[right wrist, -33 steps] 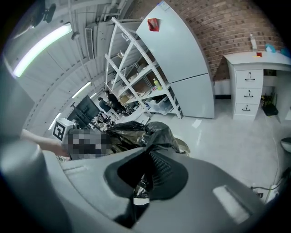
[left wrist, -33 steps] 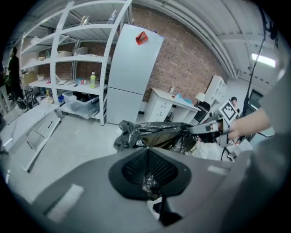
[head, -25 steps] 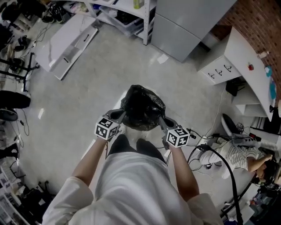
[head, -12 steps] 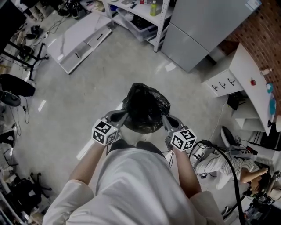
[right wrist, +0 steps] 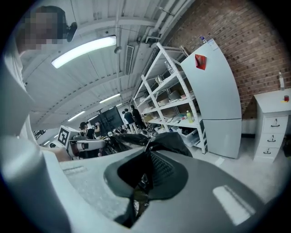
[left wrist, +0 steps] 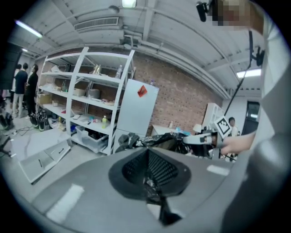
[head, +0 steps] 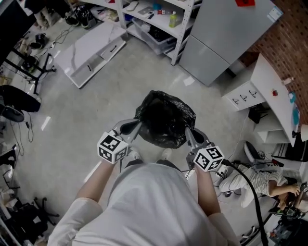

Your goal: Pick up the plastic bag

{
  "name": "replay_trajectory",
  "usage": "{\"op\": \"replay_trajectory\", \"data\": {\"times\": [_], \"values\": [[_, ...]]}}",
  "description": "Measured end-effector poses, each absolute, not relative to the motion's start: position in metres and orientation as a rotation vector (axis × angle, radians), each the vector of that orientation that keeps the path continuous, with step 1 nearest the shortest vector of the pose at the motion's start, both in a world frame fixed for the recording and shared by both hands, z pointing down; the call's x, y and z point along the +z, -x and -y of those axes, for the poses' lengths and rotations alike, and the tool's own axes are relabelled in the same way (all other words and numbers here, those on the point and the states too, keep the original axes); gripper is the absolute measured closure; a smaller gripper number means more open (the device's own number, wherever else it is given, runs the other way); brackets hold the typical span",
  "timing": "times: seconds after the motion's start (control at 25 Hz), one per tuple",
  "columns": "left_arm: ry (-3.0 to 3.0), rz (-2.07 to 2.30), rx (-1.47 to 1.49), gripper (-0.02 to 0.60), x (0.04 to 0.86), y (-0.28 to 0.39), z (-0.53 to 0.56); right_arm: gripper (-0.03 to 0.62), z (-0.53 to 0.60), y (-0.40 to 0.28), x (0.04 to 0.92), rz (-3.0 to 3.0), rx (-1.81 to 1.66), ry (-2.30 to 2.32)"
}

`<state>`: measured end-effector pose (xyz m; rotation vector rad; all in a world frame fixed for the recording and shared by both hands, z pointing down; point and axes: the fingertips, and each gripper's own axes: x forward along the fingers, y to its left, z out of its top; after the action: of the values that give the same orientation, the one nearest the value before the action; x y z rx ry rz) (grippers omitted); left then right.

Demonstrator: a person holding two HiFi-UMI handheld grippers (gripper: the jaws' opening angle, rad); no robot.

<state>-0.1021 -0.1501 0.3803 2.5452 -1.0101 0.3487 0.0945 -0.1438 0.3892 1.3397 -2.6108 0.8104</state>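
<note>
A black plastic bag [head: 165, 120] hangs off the floor in front of the person, stretched between the two grippers. My left gripper [head: 136, 126] is shut on the bag's left rim. My right gripper [head: 188, 134] is shut on its right rim. In the left gripper view, crinkled black film [left wrist: 153, 189] is pinched between the closed jaws. The bag's rim [left wrist: 160, 139] runs across to the right gripper [left wrist: 205, 138]. In the right gripper view, the bag [right wrist: 167, 142] bulges just past the shut jaws. The left gripper [right wrist: 85, 145] holds the far side.
A grey fridge [head: 226, 33] and white shelving [head: 159, 14] stand ahead, with a white drawer cabinet [head: 260, 86] to the right. A white panel [head: 94, 50] lies on the floor at the left. Cables and a person in a striped shirt [head: 255, 175] are low on the right.
Both grippers stay shut on the bag. The marker cubes now sit wider apart and larger in the head view. The bag looks bigger and sits a little further right.
</note>
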Motion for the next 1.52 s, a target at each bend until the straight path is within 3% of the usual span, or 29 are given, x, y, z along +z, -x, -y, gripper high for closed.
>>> {"op": "replay_trajectory", "data": {"times": [0.28, 0.64, 1.52], "values": [[-2.624, 1.111, 0.325, 0.575, 0.335, 0.175, 0.137, 0.591, 0.145, -0.016, 0.368, 2.645, 0.669, -1.288], [-2.640, 1.167, 0.424, 0.575, 0.340, 0.224, 0.120, 0.592, 0.141, 0.053, 0.351, 2.728, 0.605, -1.201], [-2.514, 1.385, 0.456, 0.575, 0.330, 0.235, 0.128, 0.592, 0.162, 0.068, 0.331, 2.846, 0.538, -0.927]]}}
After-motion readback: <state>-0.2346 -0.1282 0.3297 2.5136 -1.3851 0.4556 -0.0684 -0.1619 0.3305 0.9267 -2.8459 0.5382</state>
